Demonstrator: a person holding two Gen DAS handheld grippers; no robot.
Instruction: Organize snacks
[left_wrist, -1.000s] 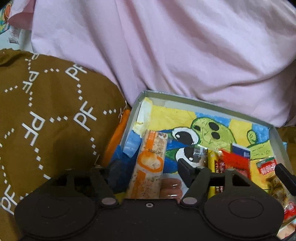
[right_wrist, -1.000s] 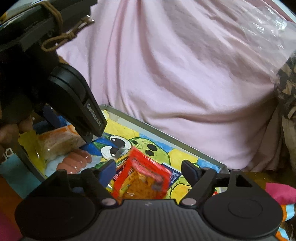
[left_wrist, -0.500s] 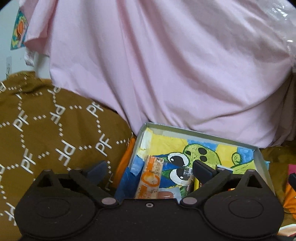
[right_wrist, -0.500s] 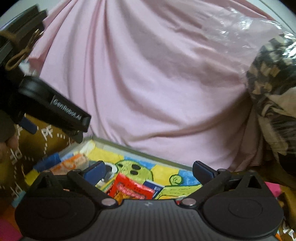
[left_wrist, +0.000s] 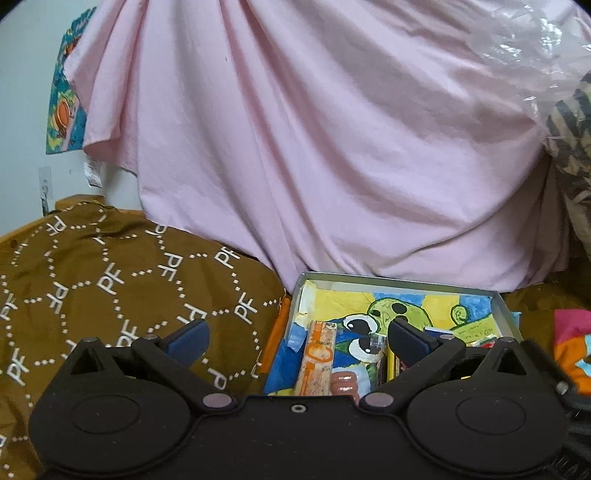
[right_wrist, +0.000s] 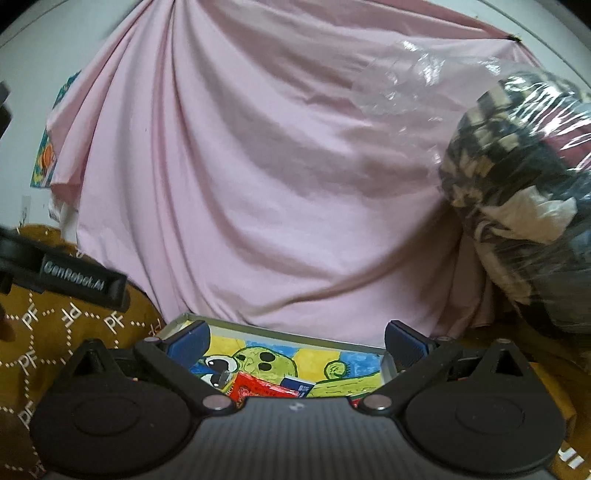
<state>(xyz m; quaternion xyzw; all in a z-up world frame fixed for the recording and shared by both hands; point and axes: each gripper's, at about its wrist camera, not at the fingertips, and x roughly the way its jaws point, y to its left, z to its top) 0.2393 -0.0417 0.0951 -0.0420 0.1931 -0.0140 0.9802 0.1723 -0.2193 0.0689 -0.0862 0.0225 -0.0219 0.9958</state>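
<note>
Shallow grey cardboard box (left_wrist: 399, 282) with a yellow, blue and green cartoon drawing on its floor, lower centre of the left wrist view. Inside at its left end: long orange-and-white snack packet (left_wrist: 318, 360) lying lengthwise, pink sausages (left_wrist: 345, 382) just right of it, small blue wrapper at far left. Red snack packet (right_wrist: 264, 389) and small dark blue packet (right_wrist: 298, 387) lie mid-box, seen in the right wrist view. Left tool (left_wrist: 295, 341): jaws just been opening, now wide apart, nothing between them; orange packet sits below, in the gap. Right tool (right_wrist: 295, 341): jaws also spread wide, empty; red packet below, near the frame's bottom centre. Pink sheet (left_wrist: 314, 147) behind, brown patterned cloth (left_wrist: 110, 280) at left.
</note>
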